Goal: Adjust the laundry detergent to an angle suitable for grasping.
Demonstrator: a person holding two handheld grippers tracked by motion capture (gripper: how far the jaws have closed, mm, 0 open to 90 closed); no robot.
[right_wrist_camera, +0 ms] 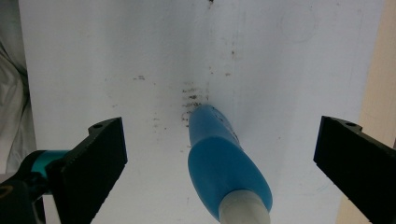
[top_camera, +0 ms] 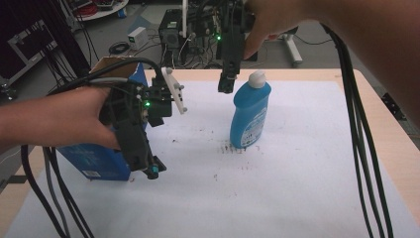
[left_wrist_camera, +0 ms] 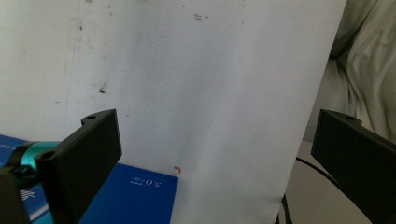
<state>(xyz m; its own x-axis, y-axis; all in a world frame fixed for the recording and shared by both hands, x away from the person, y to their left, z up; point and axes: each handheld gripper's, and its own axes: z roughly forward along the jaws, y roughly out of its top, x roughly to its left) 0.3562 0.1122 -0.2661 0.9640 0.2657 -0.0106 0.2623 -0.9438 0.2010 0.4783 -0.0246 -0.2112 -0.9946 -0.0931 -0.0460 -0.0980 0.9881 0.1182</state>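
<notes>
Blue bottle [right_wrist_camera: 224, 163] upright beneath the right gripper [right_wrist_camera: 219, 154], between its wide-apart jaws, untouched.

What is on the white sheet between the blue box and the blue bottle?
In the high view, no object lies between the blue box and the blue bottle: bare white sheet with dark specks there.
</notes>
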